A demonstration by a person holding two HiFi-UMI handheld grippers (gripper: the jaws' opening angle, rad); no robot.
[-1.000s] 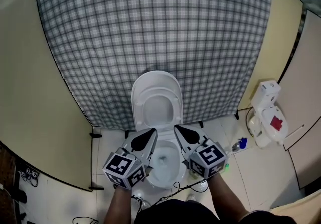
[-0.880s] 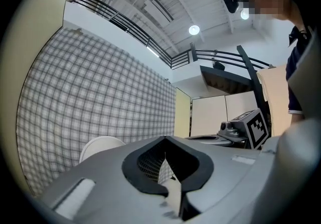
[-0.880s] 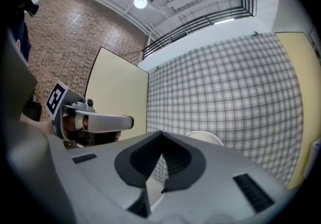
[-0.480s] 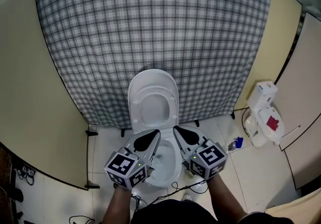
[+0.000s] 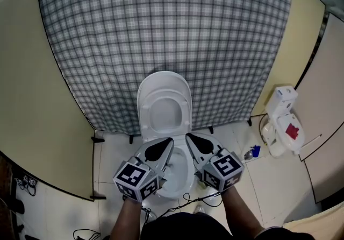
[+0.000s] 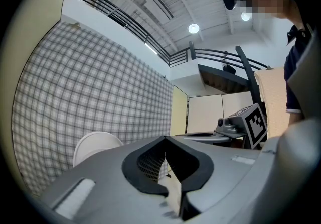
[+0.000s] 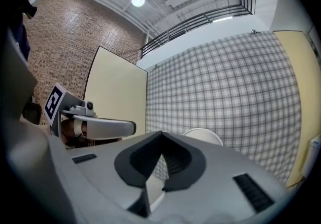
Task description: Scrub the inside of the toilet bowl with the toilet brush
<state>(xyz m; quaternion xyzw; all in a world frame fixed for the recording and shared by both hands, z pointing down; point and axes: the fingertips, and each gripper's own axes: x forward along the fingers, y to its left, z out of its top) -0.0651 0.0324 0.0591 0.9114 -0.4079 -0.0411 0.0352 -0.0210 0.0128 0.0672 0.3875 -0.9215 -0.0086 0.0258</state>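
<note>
White toilet bowl (image 5: pixel 180 178) stands on the floor against the checked backdrop (image 5: pixel 161 29), its lid (image 5: pixel 164 87) raised upright; the basin's contents cannot be made out. Left gripper (image 5: pixel 169 141) and right gripper (image 5: pixel 188 137) hover above the bowl, jaws closed, empty

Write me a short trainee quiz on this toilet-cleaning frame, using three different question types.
1. True or false: the toilet lid is raised.
2. The right tongs are: A wide open; B shut and empty; C shut on something.
3. Fill in: in the head view, the white container with a red label sits at the picture's ___ side.
Key: 1 true; 2 B; 3 right.
</note>
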